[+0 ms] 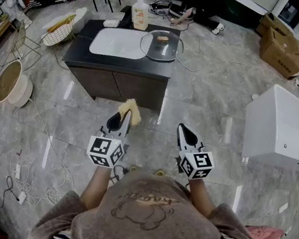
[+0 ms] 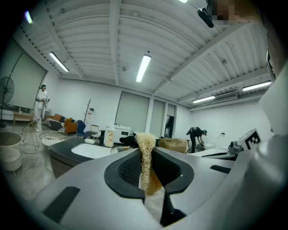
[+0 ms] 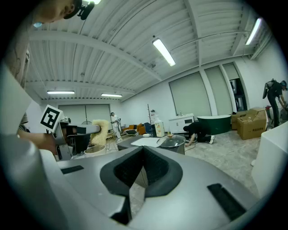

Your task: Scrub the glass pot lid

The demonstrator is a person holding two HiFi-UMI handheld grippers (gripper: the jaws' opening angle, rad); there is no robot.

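L gripper (image 2: 146,155) pinching scrubber (image 2: 144,140), prob. loofah

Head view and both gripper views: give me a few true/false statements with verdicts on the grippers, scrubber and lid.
1. The left gripper is shut on a yellow fibrous scrubber. True.
2. The right gripper holds the glass lid. False: its jaws are shut with nothing between them; the lid lies on the dark counter.
3. The glass lid sits beside the white basin on the counter. True.
4. The scrubber is pressed against the lid. False: it is held over the floor, well short of the counter.
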